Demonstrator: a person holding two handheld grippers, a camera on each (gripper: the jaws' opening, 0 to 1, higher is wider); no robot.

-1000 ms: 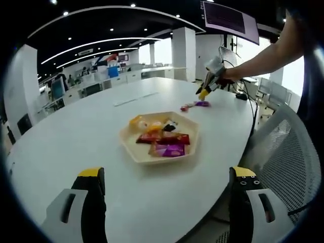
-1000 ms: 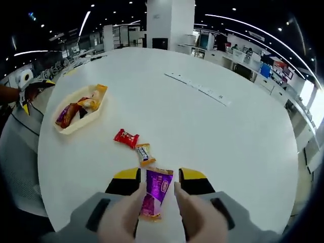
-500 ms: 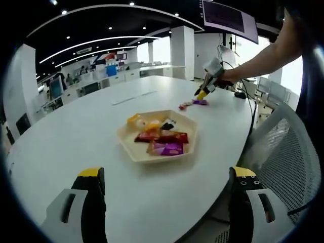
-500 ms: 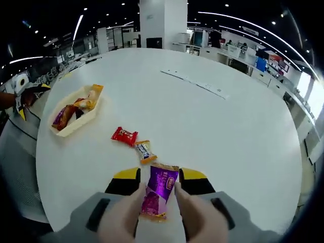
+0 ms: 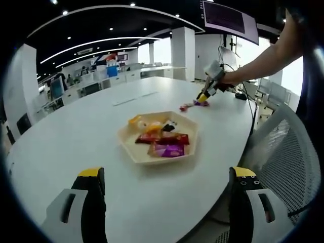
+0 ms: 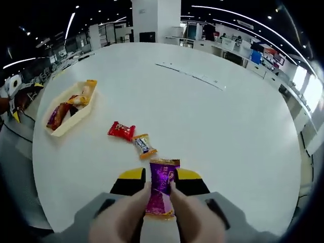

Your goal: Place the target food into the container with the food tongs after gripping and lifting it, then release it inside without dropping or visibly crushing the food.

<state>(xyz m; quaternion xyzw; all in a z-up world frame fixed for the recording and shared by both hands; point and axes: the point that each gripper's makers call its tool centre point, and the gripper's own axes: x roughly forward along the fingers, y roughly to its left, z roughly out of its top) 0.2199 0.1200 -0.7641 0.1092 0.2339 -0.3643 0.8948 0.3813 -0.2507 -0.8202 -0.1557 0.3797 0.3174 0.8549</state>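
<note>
White table [image 6: 243, 126]: right tongs [image 6: 161, 178] pinch a purple packet [image 6: 161, 190]; left tongs [image 5: 164, 190] gape wide.

2 candies [image 6: 132, 137] on table [image 6: 228, 131], tray [image 6: 61, 129] far left, wrapped snack [image 6: 161, 188] between tongs [image 6: 160, 177]

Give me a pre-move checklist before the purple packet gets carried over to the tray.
1. Grip: the right tool is shut on the purple packet, which stands straight between the jaws. Ok.
2. Crushing: no obvious squashing of the packet, but its gripped middle is hidden. Cannot tell.
3. Lift: whether the packet is off the white table yet. Cannot tell.
4. Path: the red candy and the small wrapped candy lie between the packet and the tray; carry above them. Ok if lifted.
5. Tray room: it already holds several packets, with some bare floor near its rim. Ok.
6. Left tool: open, holding nothing, short of the tray. Ok.
</note>
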